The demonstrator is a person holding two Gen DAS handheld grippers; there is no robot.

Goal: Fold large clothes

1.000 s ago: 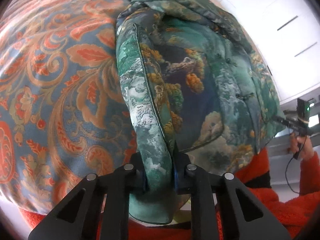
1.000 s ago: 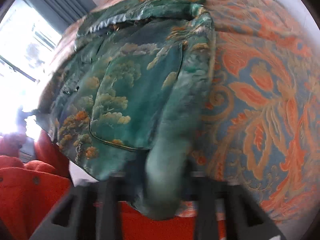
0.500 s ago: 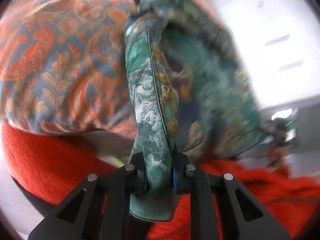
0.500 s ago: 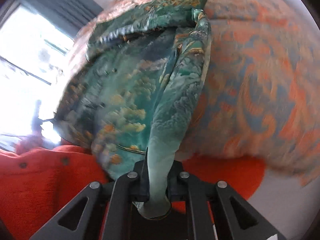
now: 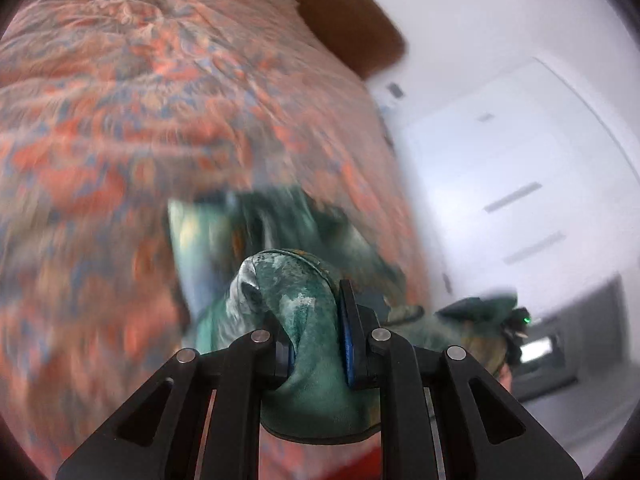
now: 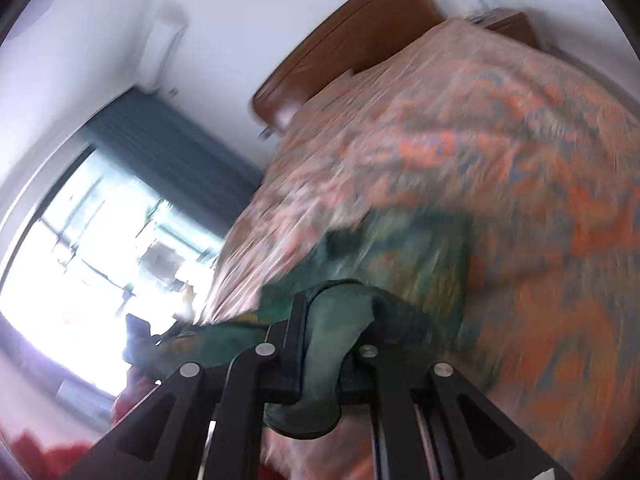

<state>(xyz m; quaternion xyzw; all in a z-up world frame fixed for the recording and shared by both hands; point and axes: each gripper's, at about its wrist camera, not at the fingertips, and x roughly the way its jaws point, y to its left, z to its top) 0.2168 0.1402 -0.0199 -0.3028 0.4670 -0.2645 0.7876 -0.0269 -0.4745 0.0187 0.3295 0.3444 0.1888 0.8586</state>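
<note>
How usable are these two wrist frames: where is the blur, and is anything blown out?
Left wrist view: the bedspread and the far part of the green garment are smeared by motion, while the left gripper and the clamped fold stay sharp. Right wrist view: similar smear, the right gripper is sharp, the window is blown out white.

Left gripper (image 5: 316, 344) clamping green garment (image 5: 308, 308) (blurred), bedspread (image 5: 160, 100)

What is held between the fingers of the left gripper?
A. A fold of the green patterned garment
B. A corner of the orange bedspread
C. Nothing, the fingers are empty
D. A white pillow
A: in the left wrist view the left gripper is shut on a bunched fold of the green patterned garment, above the orange bedspread.
</note>
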